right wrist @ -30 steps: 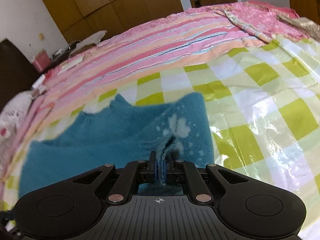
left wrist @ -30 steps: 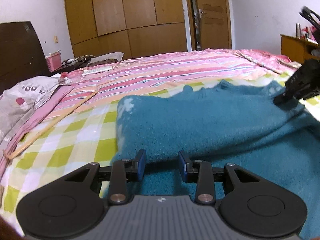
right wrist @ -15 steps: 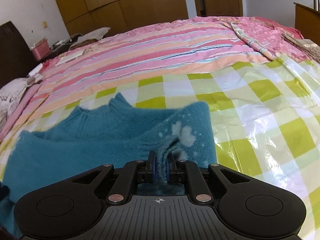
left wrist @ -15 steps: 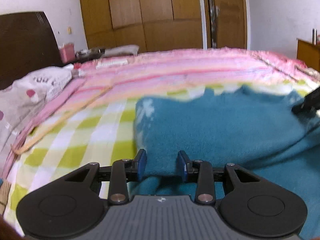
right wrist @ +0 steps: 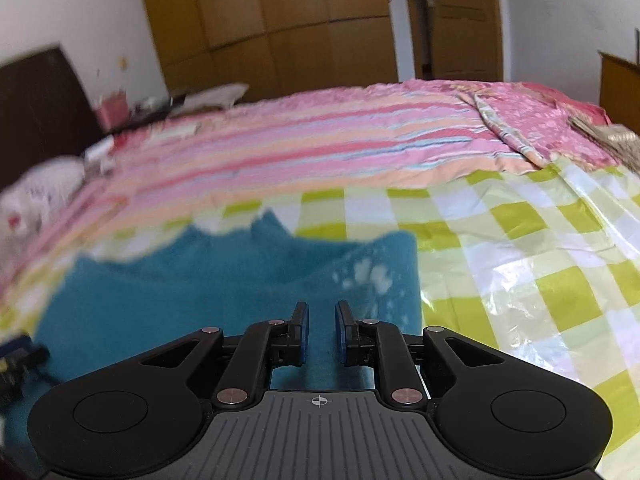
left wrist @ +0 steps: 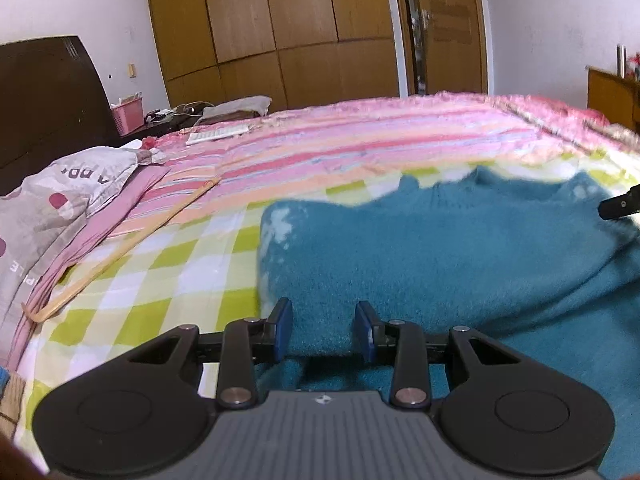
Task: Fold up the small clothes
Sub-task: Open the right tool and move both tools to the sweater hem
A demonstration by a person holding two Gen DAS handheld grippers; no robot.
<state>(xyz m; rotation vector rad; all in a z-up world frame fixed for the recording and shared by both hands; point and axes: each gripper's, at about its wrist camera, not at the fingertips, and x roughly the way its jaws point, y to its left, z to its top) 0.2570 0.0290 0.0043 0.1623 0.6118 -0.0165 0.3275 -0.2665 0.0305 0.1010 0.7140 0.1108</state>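
Note:
A teal fuzzy sweater [left wrist: 440,256] with white paw prints lies folded over on the green-and-white checked sheet [left wrist: 160,264]. My left gripper [left wrist: 323,330] is open, its blue pads on either side of the sweater's near folded edge. My right gripper [right wrist: 321,330] is open just over the sweater [right wrist: 200,288], beside the white prints. The tip of the right gripper shows at the right edge of the left wrist view [left wrist: 622,204].
A pink striped blanket [left wrist: 360,140] covers the far half of the bed. A grey pillow [left wrist: 52,200] and a thin wooden stick [left wrist: 120,252] lie at the left. Wooden wardrobes [left wrist: 280,32] and a door stand behind. The checked sheet [right wrist: 540,260] extends to the right.
My right gripper was shut on the sweater's edge and has now opened, letting the cloth go. The folded layer has settled flat. My left gripper stays open.

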